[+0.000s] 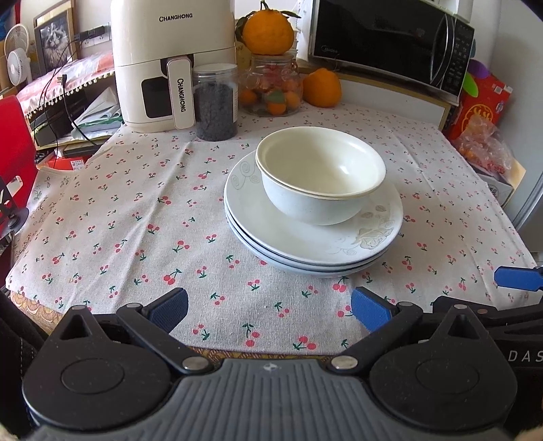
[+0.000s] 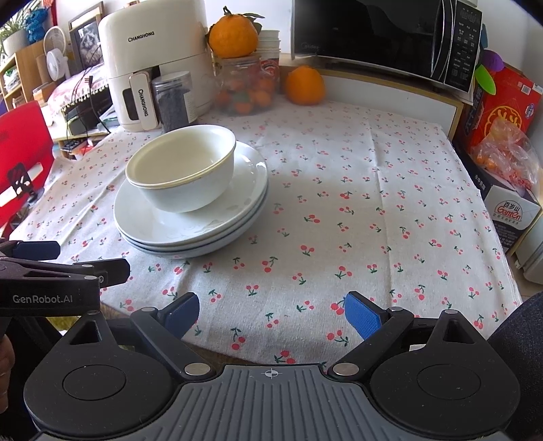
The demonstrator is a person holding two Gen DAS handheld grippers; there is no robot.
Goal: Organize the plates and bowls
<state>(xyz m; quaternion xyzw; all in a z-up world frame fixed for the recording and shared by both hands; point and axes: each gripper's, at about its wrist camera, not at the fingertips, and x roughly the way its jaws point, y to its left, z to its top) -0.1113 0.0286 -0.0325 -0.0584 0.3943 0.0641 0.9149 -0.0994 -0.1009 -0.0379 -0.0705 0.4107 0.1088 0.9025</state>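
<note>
Left wrist view: the left gripper [image 1: 269, 312] hangs over the near edge of the desk [image 1: 142, 210] with its blue-padded jaws spread wide and nothing between them. Just beyond it, toward the middle of the desk, a stack of plates [image 1: 305, 247] lies on the cherry-print cloth, three rims showing. On the top plate stand two nested bowls [image 1: 320, 176], one set inside the other, resting toward the far side of the stack and leaning slightly. The right gripper [image 1: 517, 278] shows at the right edge of this view, only one blue pad in sight.

In the right wrist view the right gripper [image 2: 271, 313] is likewise over the near edge, jaws spread and empty, with bare cloth ahead of it. The plates [image 2: 190, 234] and bowls [image 2: 181, 166] sit toward the left side of the desk from here, well apart from its pads.

Along the far edge stand a white air fryer [image 1: 169, 64], a jar of dark contents [image 1: 215, 101], a glass jar [image 1: 269, 86] with an orange [image 1: 268, 30] on top, another orange [image 1: 321, 87] beside it, and a black microwave [image 1: 390, 44] at the far right corner.
</note>
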